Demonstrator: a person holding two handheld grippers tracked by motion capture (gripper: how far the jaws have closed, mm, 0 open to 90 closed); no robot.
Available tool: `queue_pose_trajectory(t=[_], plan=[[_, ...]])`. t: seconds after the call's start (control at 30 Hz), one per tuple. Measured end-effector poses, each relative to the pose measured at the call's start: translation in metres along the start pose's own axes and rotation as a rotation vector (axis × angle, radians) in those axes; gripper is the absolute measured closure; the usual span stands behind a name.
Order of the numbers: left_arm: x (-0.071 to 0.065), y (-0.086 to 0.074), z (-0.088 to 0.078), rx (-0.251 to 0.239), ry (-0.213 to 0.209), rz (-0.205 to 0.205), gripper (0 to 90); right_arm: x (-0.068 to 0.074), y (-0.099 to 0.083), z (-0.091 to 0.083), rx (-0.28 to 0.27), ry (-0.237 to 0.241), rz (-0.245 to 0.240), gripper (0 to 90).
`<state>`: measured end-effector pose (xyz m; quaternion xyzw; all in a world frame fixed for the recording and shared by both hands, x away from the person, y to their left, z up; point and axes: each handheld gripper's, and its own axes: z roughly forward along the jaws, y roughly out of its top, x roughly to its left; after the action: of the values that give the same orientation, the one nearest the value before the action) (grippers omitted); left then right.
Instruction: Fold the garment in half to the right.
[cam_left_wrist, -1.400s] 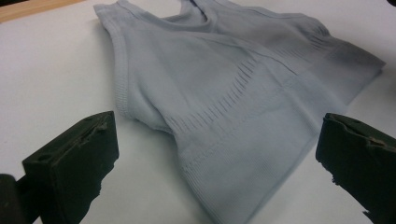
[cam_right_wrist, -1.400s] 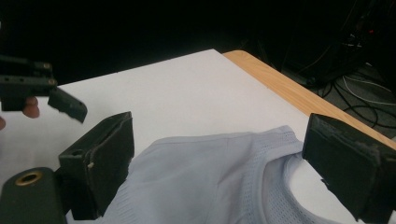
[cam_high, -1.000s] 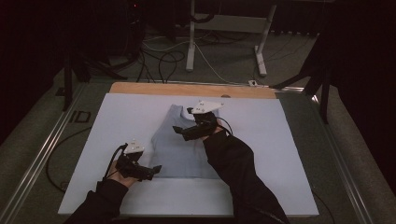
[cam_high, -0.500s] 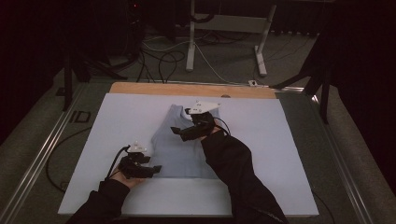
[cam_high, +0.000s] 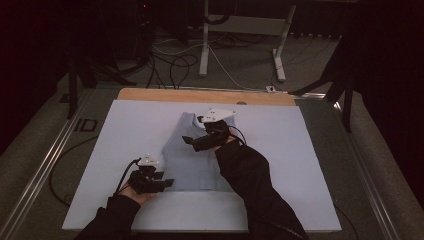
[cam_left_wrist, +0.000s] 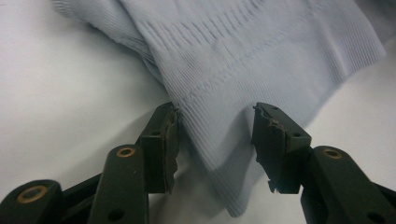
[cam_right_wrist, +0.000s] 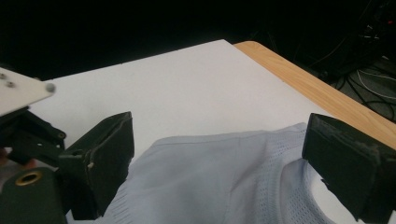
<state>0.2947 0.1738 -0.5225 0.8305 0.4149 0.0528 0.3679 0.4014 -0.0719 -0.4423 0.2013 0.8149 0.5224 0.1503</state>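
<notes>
Lying between left gripper (cam_left_wrist: 215, 140) fingers (cam_left_wrist: 161, 144): top hem corner (cam_left_wrist: 219, 140)

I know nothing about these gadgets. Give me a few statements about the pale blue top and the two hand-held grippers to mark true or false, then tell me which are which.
1. The pale blue top lies flat on the white sheet. True.
2. The left gripper is clamped shut on the hem. False: a corner of the hem lies between its jaws, which have just been closing, but the pads do not press on it yet.
3. The right gripper stands open over the neckline end. True.
4. The top is folded in half. False: it is spread out at full length.
5. A wooden strip borders the far edge of the sheet. True.
</notes>
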Motion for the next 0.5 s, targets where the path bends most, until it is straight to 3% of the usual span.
queue_pose_trajectory(t=[0.07,0.2,0.37,0.5], plan=[[-0.004,-0.001,0.001,0.009,0.008,0.007,51.9,0.000,-0.001,0.000,-0.002,0.004,0.004,9.1],[-0.015,-0.003,0.006,0.033,0.052,0.063,52.6,0.000,-0.001,0.001,0.002,0.002,0.000,9.1],[-0.021,-0.001,0.008,0.047,0.083,0.083,64.7,0.000,0.000,0.003,0.007,0.000,-0.002,9.1],[-0.021,0.000,0.006,0.043,0.071,0.077,76.1,-0.001,0.001,0.006,0.006,0.003,0.000,9.1]])
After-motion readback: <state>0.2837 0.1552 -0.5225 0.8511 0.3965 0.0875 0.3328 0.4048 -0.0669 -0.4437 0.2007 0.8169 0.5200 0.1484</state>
